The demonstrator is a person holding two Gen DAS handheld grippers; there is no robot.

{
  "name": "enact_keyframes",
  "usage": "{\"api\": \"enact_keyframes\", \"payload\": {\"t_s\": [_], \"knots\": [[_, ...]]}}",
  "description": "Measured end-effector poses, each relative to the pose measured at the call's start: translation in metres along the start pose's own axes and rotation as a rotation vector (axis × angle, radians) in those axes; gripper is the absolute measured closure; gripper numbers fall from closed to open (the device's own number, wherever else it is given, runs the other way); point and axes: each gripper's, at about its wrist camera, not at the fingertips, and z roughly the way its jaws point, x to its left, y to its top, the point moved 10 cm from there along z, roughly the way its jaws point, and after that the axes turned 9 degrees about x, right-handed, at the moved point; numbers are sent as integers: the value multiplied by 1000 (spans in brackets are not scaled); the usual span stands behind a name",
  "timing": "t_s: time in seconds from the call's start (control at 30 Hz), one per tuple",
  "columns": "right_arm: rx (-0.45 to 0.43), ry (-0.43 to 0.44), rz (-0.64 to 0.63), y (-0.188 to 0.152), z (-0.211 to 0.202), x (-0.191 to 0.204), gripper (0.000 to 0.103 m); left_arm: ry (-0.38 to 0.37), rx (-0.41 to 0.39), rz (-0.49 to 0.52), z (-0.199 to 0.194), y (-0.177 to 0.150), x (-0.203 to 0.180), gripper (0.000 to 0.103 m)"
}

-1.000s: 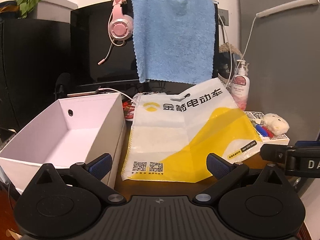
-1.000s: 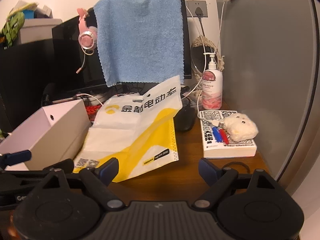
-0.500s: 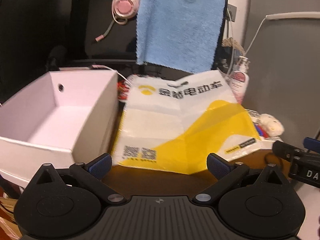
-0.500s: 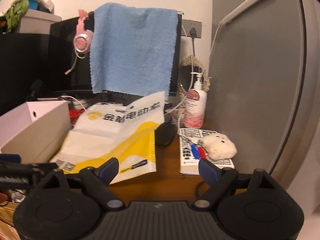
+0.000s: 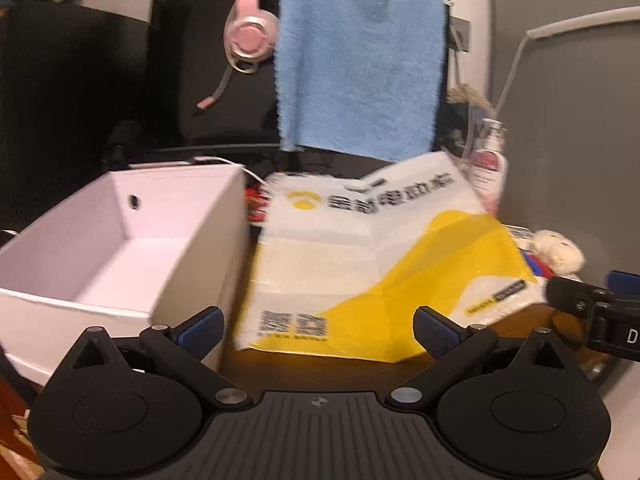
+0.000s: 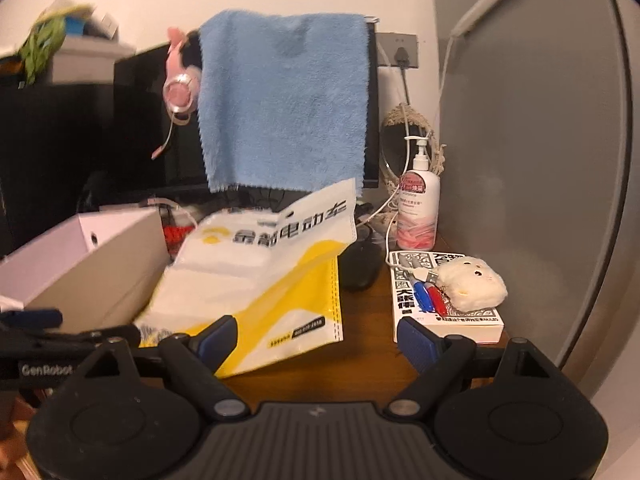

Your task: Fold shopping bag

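Observation:
A white and yellow shopping bag [image 5: 372, 256] [image 6: 260, 276] with black lettering lies unfolded on the wooden desk, its top edge propped up at the back. My left gripper [image 5: 318, 326] stands open just in front of the bag's near edge, nothing between its fingers. My right gripper [image 6: 316, 340] is open too, its left finger [image 6: 218, 338] over the bag's near right corner. Each gripper shows at the other view's edge.
An open white box [image 5: 120, 240] stands left of the bag. A book [image 6: 444, 300] with pens and a plush toy [image 6: 474, 284] lies to the right, a pump bottle [image 6: 418, 208] behind. A blue towel [image 5: 360, 72] and pink headphones [image 5: 250, 36] hang on the monitor.
Both views have shifted and tilted a little; the left gripper has come closer to the bag's near edge. The bag lies as before and both grippers stay open.

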Motion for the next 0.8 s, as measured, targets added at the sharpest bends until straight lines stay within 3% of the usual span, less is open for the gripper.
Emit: {"api": "enact_keyframes", "payload": {"t_s": [0.1, 0.27, 0.37, 0.47, 0.6, 0.77, 0.8], "knots": [[10, -36, -13, -2, 5, -5, 16, 34, -4, -11, 2, -2, 5, 1], [50, -73, -38, -7, 15, -13, 17, -45, 6, 26, 9, -5, 0, 1], [66, -4, -43, -9, 18, -8, 19, -86, -13, -9, 9, -5, 3, 0], [37, 29, -36, -5, 17, -6, 28, -69, -32, -4, 9, -4, 4, 0], [63, 63, -23, 0, 32, -5, 53, -127, -63, 8, 6, -6, 1, 0], [138, 113, 33, 0, 63, -10, 57, -144, -81, 23, 7, -6, -2, 0], [148, 120, 39, -1, 69, -11, 71, -141, -82, 26, 8, -6, -2, 0]]}}
